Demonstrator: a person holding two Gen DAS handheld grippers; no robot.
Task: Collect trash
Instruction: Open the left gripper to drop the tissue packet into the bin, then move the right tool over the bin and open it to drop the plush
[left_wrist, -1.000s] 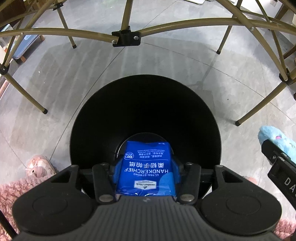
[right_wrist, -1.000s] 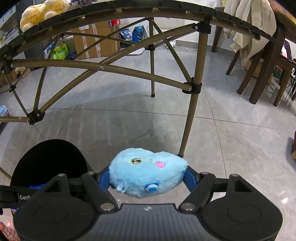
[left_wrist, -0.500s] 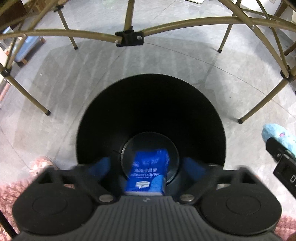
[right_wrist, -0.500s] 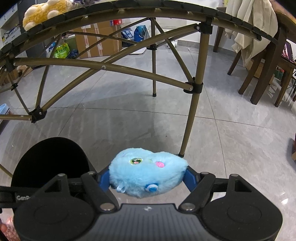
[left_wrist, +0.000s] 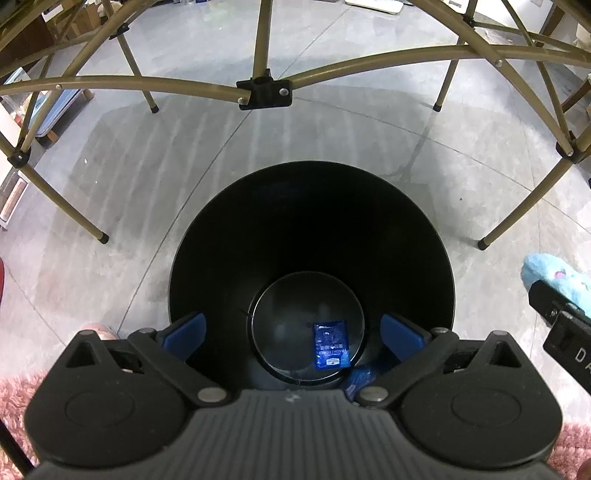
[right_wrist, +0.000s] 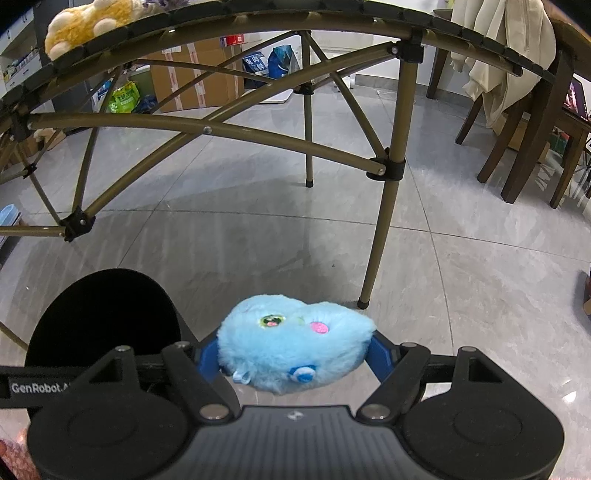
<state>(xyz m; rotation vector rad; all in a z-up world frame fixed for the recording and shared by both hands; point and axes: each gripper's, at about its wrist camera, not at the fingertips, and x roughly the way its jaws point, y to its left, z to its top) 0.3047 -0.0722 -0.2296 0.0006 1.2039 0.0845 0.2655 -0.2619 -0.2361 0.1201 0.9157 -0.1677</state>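
A round black bin (left_wrist: 236, 236) stands on the grey tiled floor, straight below my left gripper (left_wrist: 293, 332). That gripper is open wide, its blue pads (left_wrist: 184, 328) apart with nothing between them. A blue handkerchief pack (left_wrist: 330, 345) lies flat on the bin's bottom. My right gripper (right_wrist: 291, 354) is shut on a fluffy light-blue plush toy (right_wrist: 291, 347), held above the floor just right of the bin (right_wrist: 103, 310). The same toy (left_wrist: 546, 273) shows at the right edge of the left wrist view.
A folding table's olive metal legs and cross bars (left_wrist: 264, 90) arch over the bin. One leg (right_wrist: 380, 236) stands just beyond the plush toy. A pink rug (left_wrist: 14, 398) lies at the near left. Wooden chairs (right_wrist: 524, 147) and cardboard boxes (right_wrist: 192, 85) stand further off.
My left gripper has opened and let go of the blue pack, which has dropped to the bottom of the bin. The right gripper has kept still with the toy.
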